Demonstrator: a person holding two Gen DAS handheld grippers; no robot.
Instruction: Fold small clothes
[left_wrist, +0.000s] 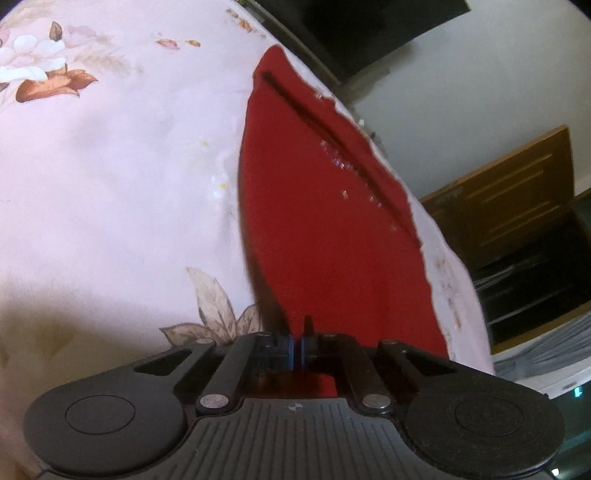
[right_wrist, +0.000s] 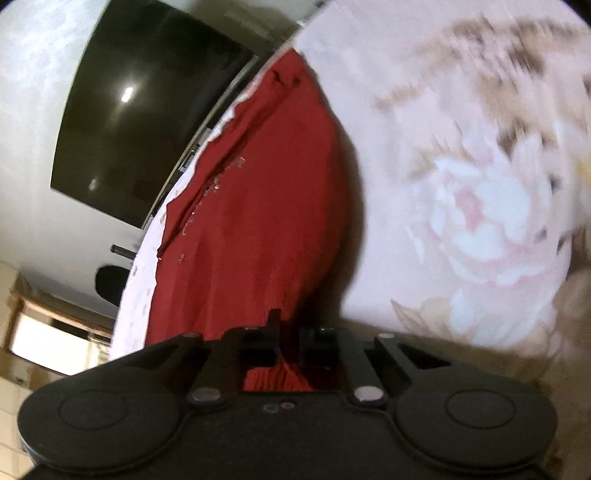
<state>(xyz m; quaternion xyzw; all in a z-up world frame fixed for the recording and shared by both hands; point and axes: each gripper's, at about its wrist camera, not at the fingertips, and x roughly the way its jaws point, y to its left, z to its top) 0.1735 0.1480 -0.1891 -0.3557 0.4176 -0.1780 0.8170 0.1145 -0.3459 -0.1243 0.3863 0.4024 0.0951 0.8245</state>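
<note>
Hand-held grippers, two, pinching one red garment (left_wrist: 325, 221).

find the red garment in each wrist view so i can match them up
Left wrist: red garment runs up the centre-right from the left gripper, near the surface's edge.
Right wrist: it runs up centre-left from the right gripper.
Shared landmark: the floral sheet.

A room in a home; a floral bedsheet (left_wrist: 110, 155) with printed flowers and leaves covers a soft surface, seemingly a bed; a dark television (right_wrist: 147, 110) hangs on a pale wall (left_wrist: 498, 92); a wooden cabinet (left_wrist: 517, 206) stands nearby.
</note>
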